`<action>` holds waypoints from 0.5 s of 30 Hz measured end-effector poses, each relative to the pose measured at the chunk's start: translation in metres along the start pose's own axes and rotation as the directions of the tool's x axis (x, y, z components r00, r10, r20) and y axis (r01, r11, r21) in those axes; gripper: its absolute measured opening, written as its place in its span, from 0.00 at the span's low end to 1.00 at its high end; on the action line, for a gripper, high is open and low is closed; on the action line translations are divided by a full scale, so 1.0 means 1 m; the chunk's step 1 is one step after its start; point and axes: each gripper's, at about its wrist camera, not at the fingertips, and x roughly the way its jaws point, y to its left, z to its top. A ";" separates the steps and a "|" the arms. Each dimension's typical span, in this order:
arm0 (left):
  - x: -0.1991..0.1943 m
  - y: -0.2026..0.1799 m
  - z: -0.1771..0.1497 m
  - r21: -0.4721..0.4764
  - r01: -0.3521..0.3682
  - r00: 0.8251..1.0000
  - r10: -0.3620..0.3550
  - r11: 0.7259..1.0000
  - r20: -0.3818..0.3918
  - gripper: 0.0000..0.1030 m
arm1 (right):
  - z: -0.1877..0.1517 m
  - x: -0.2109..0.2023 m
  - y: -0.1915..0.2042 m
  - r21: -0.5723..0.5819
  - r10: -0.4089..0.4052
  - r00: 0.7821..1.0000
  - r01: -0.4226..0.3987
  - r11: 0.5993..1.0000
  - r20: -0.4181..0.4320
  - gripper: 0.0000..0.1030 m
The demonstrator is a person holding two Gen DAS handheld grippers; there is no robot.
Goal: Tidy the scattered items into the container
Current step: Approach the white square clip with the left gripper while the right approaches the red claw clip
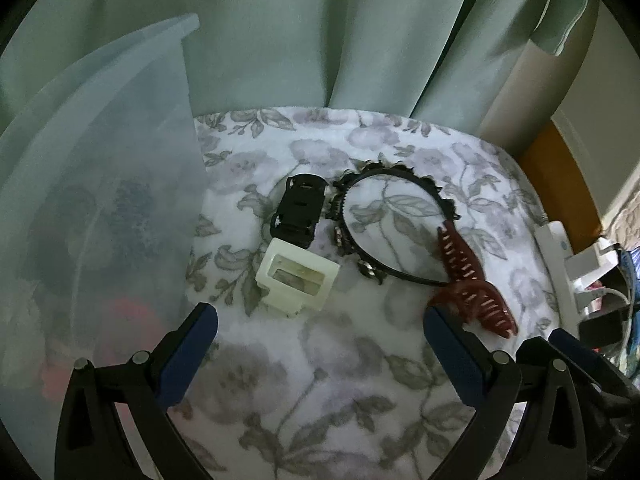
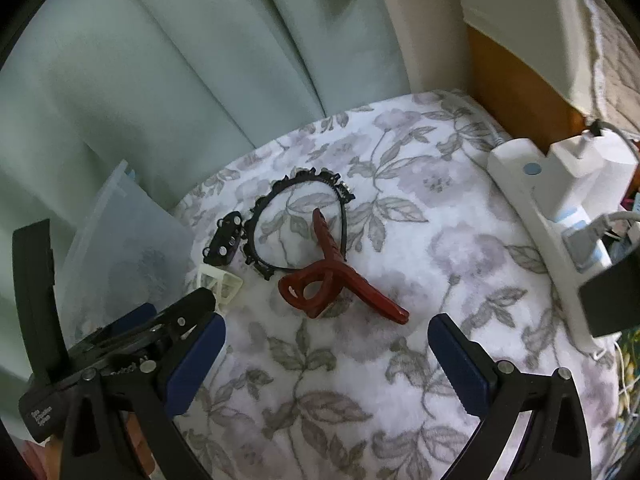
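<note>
On the floral cloth (image 1: 320, 380) lie a cream square hair clip (image 1: 296, 278), a black hair clip (image 1: 298, 210), a black beaded headband (image 1: 396, 224) and a dark red claw clip (image 1: 468, 284). My left gripper (image 1: 320, 320) hangs open just before the cream clip, nothing between its fingers. The translucent container (image 1: 96, 208) stands at the left with dim items inside. In the right wrist view the red claw clip (image 2: 340, 280) lies just ahead of my open right gripper (image 2: 326, 332), with the headband (image 2: 296, 224), black clip (image 2: 226, 242) and cream clip (image 2: 220, 282) beyond. The container (image 2: 128, 248) sits far left.
Pale green curtains (image 1: 320, 32) hang behind the cloth-covered surface. A white power strip (image 2: 544, 216) with plugs and cables runs along the right edge. A wooden panel (image 2: 516, 80) shows at the back right. The left gripper's body (image 2: 120, 340) crosses the right view's lower left.
</note>
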 end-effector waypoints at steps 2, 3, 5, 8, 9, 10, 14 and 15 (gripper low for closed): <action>0.007 0.001 0.002 0.007 -0.006 1.000 0.006 1.000 -0.003 0.99 | 0.002 0.007 0.000 -0.008 -0.001 1.000 0.001 1.000 -0.005 0.98; 0.010 0.002 0.002 0.010 -0.005 1.000 0.005 1.000 -0.004 0.99 | 0.002 0.009 0.000 -0.012 0.000 1.000 0.000 1.000 -0.008 0.97; 0.017 0.003 0.003 0.014 -0.008 1.000 0.008 1.000 -0.012 0.99 | 0.004 0.017 0.001 -0.025 -0.004 1.000 0.003 1.000 -0.015 0.95; 0.026 0.005 0.004 0.016 -0.005 1.000 0.006 1.000 -0.019 0.99 | 0.007 0.026 0.002 -0.047 -0.012 1.000 0.011 0.999 -0.022 0.91; 0.029 0.006 0.004 0.016 -0.005 1.000 0.005 1.000 -0.023 0.98 | 0.008 0.029 0.002 -0.054 -0.015 1.000 0.013 0.998 -0.025 0.91; 0.033 0.007 0.005 0.016 -0.005 1.000 0.006 1.000 -0.028 0.98 | 0.009 0.033 0.003 -0.061 -0.017 0.999 0.016 0.998 -0.027 0.89; 0.042 0.009 0.006 0.017 -0.003 0.999 0.004 1.000 -0.033 0.96 | 0.011 0.045 0.005 -0.082 -0.029 0.999 0.026 0.996 -0.039 0.84; 0.044 0.009 0.006 0.016 -0.002 0.999 0.002 1.000 -0.035 0.95 | 0.011 0.047 0.005 -0.085 -0.032 0.999 0.028 0.996 -0.042 0.83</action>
